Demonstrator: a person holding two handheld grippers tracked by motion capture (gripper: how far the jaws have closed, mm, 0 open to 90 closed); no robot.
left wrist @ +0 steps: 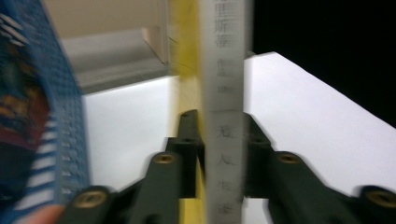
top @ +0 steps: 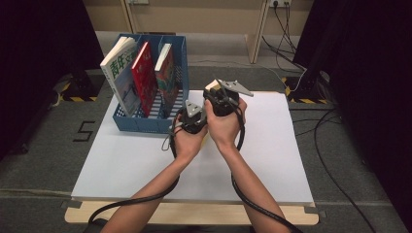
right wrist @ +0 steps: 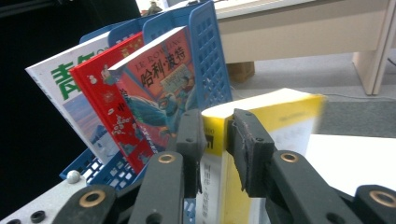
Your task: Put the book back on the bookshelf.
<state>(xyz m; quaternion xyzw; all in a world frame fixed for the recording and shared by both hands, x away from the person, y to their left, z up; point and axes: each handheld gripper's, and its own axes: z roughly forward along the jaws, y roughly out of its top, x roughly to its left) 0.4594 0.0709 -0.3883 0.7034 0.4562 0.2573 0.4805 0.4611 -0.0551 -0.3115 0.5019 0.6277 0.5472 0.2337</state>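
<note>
Both hand-held grippers, left (left wrist: 219, 135) and right (right wrist: 215, 140), clamped on the yellow book (right wrist: 261, 116). Three books already in the blue rack (top: 172, 53) by the table's far-left corner; this one not yet in.

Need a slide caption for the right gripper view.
Right gripper clamps a yellow-covered book beside the blue file rack holding three books.
</note>
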